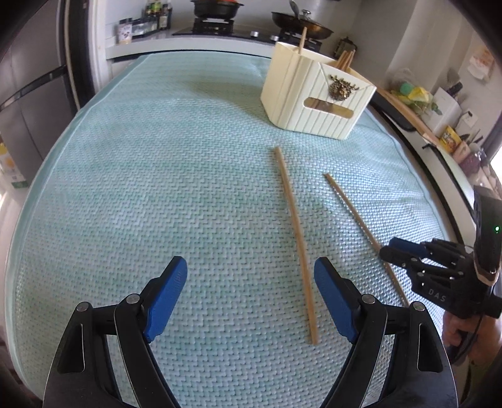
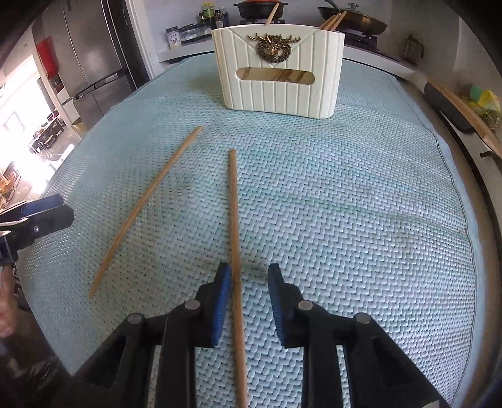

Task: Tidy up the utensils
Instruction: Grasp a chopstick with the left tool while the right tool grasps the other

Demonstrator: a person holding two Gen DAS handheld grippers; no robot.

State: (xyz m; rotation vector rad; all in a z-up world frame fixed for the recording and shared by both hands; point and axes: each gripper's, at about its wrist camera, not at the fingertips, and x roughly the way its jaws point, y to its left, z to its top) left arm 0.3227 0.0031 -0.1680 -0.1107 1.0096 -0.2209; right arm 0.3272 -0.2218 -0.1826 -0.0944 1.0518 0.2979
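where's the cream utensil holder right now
The cream utensil holder stands at the mat's far end, centred in the right wrist view, beyond two loose chopsticks.

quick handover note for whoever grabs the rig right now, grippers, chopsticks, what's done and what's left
Left gripper: open, empty, above the mat, beside one loose chopstick.
Right gripper: open, straddling the other chopstick, which lies against one finger; not clamped.
Holder stands upright at the far end of the mat.
Done: a few chopsticks already stand in the holder.
Left: clamp, lift and drop in both loose ones.
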